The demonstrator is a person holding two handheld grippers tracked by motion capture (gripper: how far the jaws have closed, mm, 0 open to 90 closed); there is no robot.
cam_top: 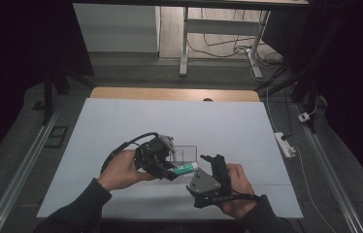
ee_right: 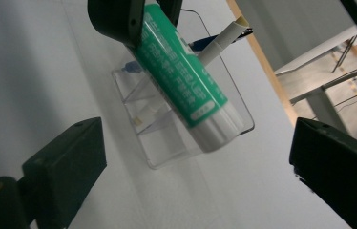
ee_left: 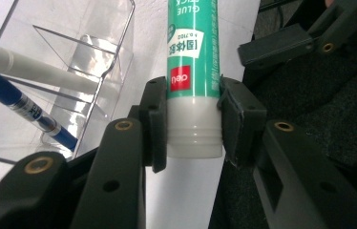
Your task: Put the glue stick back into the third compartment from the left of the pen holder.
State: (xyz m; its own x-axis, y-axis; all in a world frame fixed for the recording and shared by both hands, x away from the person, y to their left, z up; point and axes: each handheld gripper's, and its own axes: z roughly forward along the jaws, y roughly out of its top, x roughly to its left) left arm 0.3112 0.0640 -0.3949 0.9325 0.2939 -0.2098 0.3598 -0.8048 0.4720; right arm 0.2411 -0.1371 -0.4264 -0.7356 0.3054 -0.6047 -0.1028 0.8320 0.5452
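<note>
Item: green-and-white glue stick (ee_left: 193, 71), clamped near its white end by the left gripper (cam_top: 166, 167), above the white table (cam_top: 121, 126). Long axis roughly level; free end points toward the right gripper (cam_top: 212, 161). Right gripper jaws wide, nothing between them. Adjacent: clear pen holder (ee_right: 167, 129) containing white pen (ee_left: 28, 69) and blue pen (ee_left: 28, 109).

Dark long sleeves; each black tool (cam_top: 170, 167) has brass-ringed screw holes, a trailing black cable, one a grey three-cornered plate
</note>
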